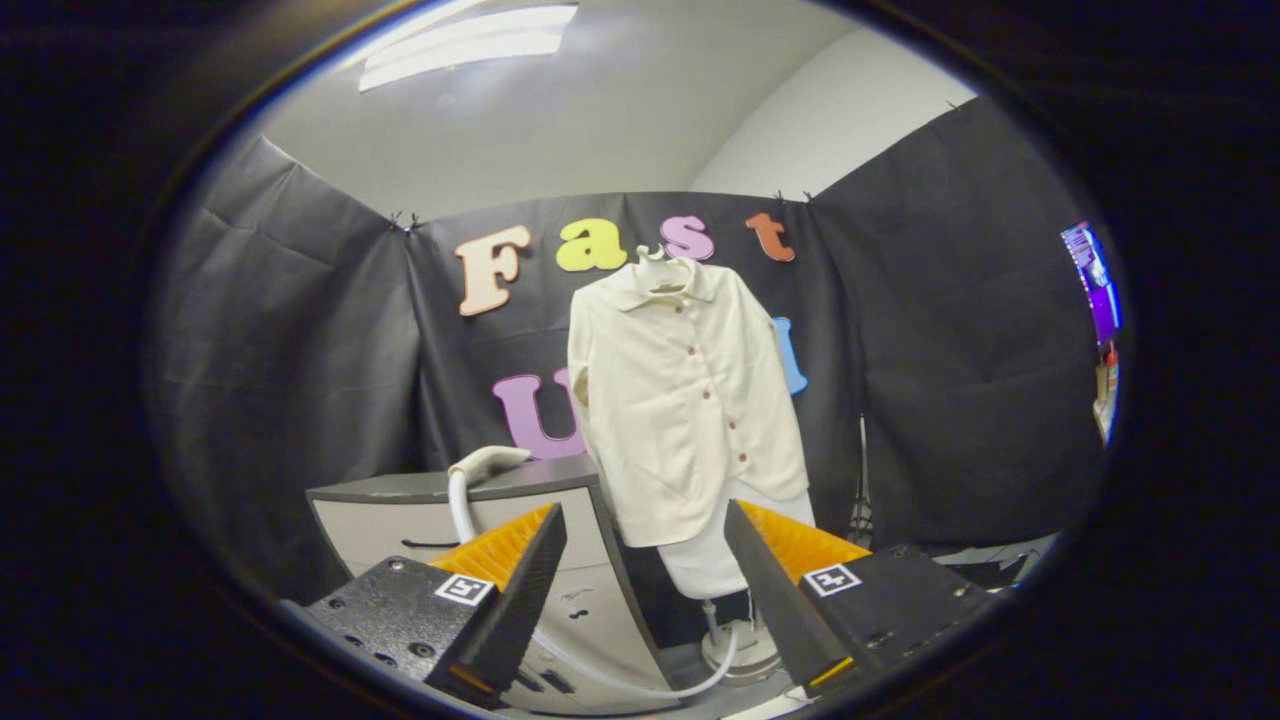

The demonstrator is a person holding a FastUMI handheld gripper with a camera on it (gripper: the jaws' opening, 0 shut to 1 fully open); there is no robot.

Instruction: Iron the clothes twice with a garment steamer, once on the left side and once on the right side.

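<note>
A cream button-up shirt (pixel 685 400) hangs on a hanger in front of the black booth wall, well beyond my fingers. The white steamer head (pixel 490 462) lies on top of a grey cabinet (pixel 450 487), left of the shirt. Its white hose (pixel 600 675) runs down the cabinet front and curves across to the round steamer base (pixel 745 650) on the floor under the shirt. My gripper (pixel 645 545) is open, both fingers wide apart with nothing between them, some way short of the cabinet and the shirt.
The grey cabinet has drawers (pixel 580 600) facing me and stands just ahead of the left finger. A stand pole (pixel 712 615) rises from the base below the shirt. Dark clutter (pixel 990 560) lies low to the right.
</note>
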